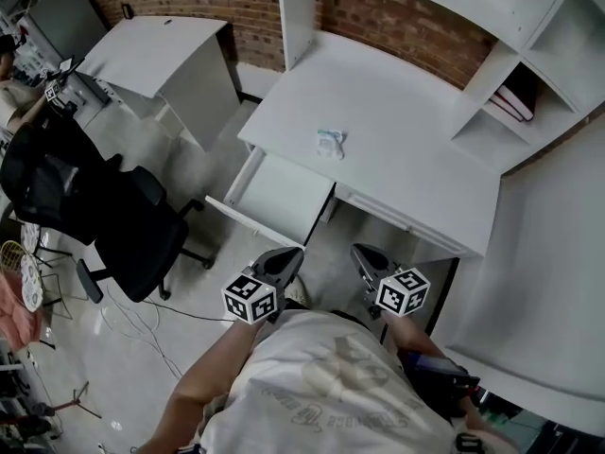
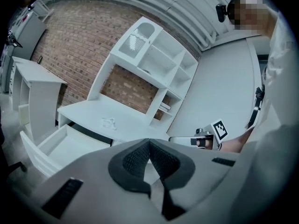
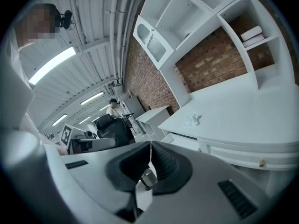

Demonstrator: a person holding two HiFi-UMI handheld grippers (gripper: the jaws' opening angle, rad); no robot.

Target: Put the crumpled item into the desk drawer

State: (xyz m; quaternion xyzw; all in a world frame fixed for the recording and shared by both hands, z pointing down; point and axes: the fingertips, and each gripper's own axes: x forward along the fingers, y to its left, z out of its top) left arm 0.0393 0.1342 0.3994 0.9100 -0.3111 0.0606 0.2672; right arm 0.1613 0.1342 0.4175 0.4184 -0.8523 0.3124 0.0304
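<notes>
Far left of the head view: black office chair (image 1: 104,211), clear of the work.

Left of centre: desk drawer (image 1: 279,197), pulled open below the front edge of the table (image 1: 406,159), bare inside as far as visible.

Lower centre-left: left gripper (image 1: 282,261), jaws closed pad to pad on nothing, well short of the table.

Centre: crumpled item (image 1: 331,143), small and white, resting on the table top just behind the open drawer and slightly to its right, touching nothing else.
- Judged very light and soft, probably paper or thin wrapper.
- Likely to crush further under the pads, to skid on the smooth top if nudged, and to cling to a pad on release.
- Best taken from above across the bulkiest part of the wad, jaws opened first.

Lower centre-right: right gripper (image 1: 369,258), jaws likewise closed and empty, well apart from the item.

Far right: shelf unit (image 1: 558,36) with books (image 1: 515,100).

Hard to make out:
- Item's material and exact shape, too small in every view.
- Rear of the drawer, hidden under the table top.
- Holding hands, mostly covered by marker cubes and torso.
</notes>
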